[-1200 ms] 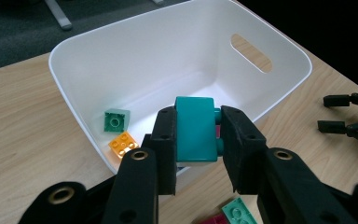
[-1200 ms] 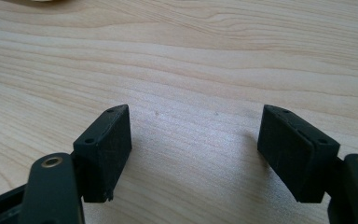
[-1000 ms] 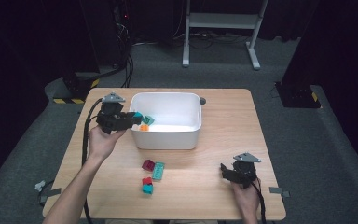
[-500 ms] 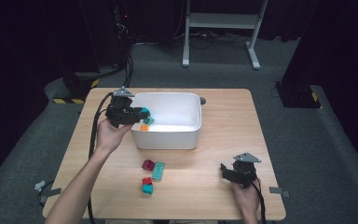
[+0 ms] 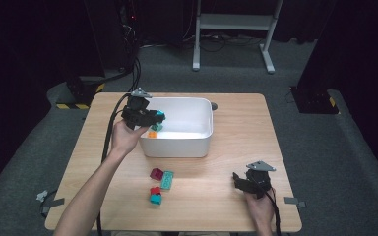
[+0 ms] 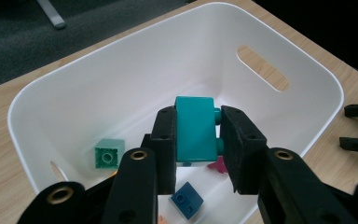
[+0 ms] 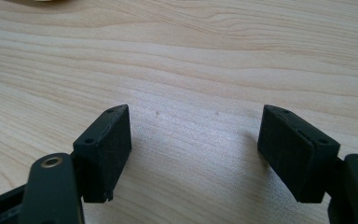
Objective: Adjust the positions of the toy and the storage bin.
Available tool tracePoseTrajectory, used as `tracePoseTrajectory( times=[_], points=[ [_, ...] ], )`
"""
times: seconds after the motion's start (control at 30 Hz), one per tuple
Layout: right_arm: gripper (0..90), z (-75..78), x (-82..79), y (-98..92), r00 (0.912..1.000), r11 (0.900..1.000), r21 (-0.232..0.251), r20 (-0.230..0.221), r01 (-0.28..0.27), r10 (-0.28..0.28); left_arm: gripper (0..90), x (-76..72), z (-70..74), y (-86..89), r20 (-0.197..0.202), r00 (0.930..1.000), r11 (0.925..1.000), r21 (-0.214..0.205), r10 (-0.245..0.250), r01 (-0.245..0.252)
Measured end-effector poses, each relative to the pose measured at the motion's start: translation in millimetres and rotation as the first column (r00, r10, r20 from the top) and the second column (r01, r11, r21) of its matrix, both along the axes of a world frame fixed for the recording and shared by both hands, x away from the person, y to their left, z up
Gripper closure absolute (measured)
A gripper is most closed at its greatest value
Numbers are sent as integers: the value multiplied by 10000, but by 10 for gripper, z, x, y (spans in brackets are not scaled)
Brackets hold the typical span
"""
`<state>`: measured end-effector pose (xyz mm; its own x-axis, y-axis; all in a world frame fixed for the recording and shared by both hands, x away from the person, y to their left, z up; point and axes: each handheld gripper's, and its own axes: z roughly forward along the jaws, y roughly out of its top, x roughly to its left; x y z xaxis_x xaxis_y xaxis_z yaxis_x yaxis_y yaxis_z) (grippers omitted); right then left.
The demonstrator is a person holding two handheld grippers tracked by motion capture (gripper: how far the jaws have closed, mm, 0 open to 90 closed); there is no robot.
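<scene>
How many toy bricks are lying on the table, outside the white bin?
4, all in front of the bin: dark red brick, mint brick beside it, red brick and teal brick touching, nearer the person. None looks hidden.

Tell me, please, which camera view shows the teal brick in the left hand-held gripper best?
The left gripper view: the teal brick sits large between the jaws, above the white bin. The high view shows it as a small teal spot at the left hand-held gripper.

No text can be read anywhere (no labels or numbers either).
</scene>
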<state>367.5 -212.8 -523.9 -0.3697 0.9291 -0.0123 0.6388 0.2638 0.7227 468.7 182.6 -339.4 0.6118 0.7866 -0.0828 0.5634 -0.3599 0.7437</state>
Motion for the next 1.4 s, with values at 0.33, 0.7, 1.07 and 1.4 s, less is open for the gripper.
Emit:
tracePoseTrajectory(
  times=[0.33, 0.7, 1.07, 1.4],
  points=[
    [257, 0, 0, 0, 10000, 10000, 4, 0, 1, -1, 669, 88, -108, -47, -256, 9997, 9998, 214, 59, -53],
    [257, 0, 0, 0, 10000, 10000, 6, -2, 3, -3, 664, 190, -224, -91, -557, 9980, 9989, 391, 285, -264],
    [257, 0, 0, 0, 10000, 10000, 10, -6, -3, 3, 588, 139, -214, -61, -400, 9982, 9976, 557, 437, -414],
    [257, 0, 0, 1, 10000, 10000, -3, -1, -4, 4, 476, -71, -121, 62, -75, 9987, 9983, 303, 506, -504]
  ],
)
